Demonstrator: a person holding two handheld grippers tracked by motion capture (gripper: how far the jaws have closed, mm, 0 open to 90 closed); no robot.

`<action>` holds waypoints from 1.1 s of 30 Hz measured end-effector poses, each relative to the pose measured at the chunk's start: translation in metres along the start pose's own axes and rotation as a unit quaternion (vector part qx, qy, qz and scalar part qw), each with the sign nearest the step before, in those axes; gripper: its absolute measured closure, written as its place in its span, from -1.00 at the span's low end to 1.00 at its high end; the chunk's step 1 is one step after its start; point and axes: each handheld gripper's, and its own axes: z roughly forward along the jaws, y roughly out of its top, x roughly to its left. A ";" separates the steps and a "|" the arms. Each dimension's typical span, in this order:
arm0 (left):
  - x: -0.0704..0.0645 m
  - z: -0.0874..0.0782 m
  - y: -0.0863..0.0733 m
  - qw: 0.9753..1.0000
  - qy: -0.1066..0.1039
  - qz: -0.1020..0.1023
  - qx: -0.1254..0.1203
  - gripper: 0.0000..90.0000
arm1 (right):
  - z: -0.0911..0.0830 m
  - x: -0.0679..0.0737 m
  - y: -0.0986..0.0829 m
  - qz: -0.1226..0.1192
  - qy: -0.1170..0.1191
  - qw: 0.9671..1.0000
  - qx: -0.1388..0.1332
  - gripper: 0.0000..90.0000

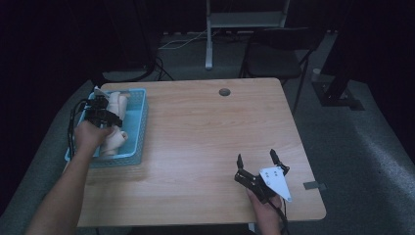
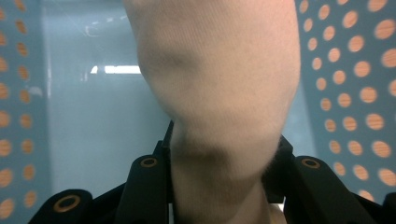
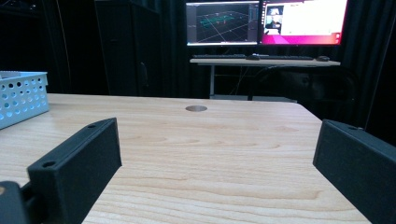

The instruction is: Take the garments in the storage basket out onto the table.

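A light blue perforated basket [image 1: 138, 116] stands at the table's left edge with several cream socks [image 1: 117, 104] in it. My left gripper [image 1: 103, 113] reaches down into the basket. In the left gripper view a cream sock [image 2: 219, 79] hangs close to the camera, and my left gripper [image 2: 224, 154] is shut on its lower part, with the black jaws pressed against both sides. The basket's floor [image 2: 102, 116] and holed walls lie behind it. My right gripper [image 1: 256, 156] rests low over the table's front right, open, with nothing between its jaws. In its own view, my right gripper [image 3: 217, 154] faces bare wood.
The wooden table [image 1: 205, 137] has a round cable hole [image 1: 224, 91] near its far edge. A black chair [image 1: 274, 58] and a desk leg stand beyond the table. In the right gripper view the basket's corner [image 3: 23, 95] is at the far left and lit monitors [image 3: 266, 21] are behind.
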 end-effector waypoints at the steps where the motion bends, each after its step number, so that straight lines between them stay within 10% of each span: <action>1: 0.001 -0.003 0.000 1.000 -0.003 -0.003 0.002 0.40 | 0.000 0.000 0.000 -0.002 -0.006 1.000 0.000 -0.99; 33: 0.006 -0.065 0.001 0.999 -0.024 -0.025 -0.031 0.40 | -0.001 -0.004 0.000 -0.001 -0.020 1.000 0.000 -0.99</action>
